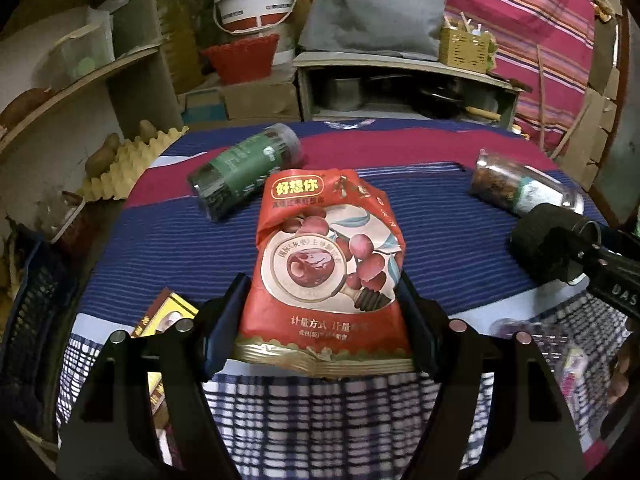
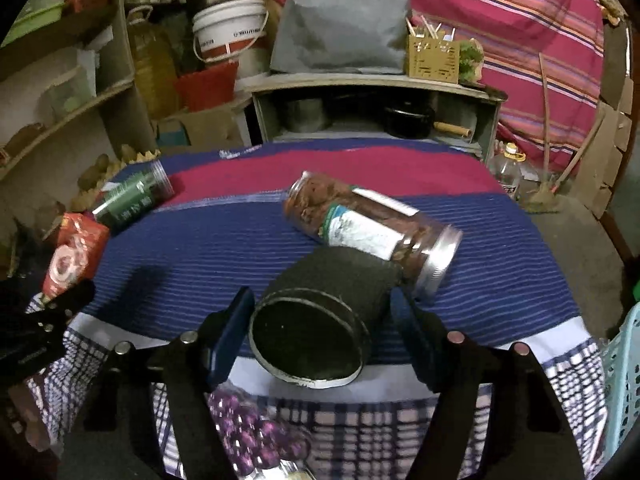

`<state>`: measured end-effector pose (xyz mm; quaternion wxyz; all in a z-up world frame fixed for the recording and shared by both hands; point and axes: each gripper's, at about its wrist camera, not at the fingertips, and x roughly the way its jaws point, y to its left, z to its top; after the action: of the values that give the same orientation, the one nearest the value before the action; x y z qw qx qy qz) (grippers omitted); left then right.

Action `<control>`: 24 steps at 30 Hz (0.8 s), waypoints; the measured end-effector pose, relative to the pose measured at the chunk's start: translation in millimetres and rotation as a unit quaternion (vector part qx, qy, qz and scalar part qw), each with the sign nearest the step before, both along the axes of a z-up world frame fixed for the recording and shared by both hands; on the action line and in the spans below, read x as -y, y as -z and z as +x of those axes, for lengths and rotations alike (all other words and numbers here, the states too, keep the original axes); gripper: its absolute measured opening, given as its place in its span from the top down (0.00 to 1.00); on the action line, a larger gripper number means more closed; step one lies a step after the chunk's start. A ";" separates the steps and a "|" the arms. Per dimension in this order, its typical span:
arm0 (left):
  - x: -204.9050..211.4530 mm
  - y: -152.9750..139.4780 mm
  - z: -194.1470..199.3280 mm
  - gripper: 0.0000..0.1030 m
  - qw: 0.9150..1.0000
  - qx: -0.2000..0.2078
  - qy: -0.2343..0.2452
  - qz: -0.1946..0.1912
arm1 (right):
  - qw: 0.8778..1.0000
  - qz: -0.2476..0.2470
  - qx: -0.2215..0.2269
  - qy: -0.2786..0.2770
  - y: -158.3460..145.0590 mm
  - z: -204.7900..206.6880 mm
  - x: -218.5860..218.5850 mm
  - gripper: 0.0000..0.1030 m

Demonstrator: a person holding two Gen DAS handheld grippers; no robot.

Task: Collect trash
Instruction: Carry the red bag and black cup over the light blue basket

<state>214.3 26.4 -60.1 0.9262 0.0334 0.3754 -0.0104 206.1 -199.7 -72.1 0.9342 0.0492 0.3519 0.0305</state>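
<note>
Gripping a red snack bag (image 1: 326, 268), left gripper (image 1: 324, 304); right gripper (image 2: 322, 328) loosely straddles a black cylinder (image 2: 320, 320), whose open end only the right view shows; two jars: green-labelled (image 1: 244, 172), white-labelled (image 2: 368, 232).

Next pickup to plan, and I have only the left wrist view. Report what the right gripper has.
Observer: A black can lies on its side between the fingers of the right gripper; grip unclear.
Operator: Give me a drop spot.
Observer: A pale blue basket stands beside the table, on that gripper's right.
Operator: Name any trash off the table.
Observer: A yellow-capped bottle stands on the floor past the far right corner.
</note>
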 end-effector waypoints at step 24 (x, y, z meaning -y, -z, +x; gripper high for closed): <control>274.7 -46.5 -92.4 0.31 0.965 0.054 0.252 -0.043 | 0.974 -0.015 0.105 0.200 -59.9 -218.6 238.4 0.34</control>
<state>121.8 -248.3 -13.7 0.9132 0.0874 0.3030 -0.2581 -12.5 -438.1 -12.2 0.9538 0.1010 0.2352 -0.1571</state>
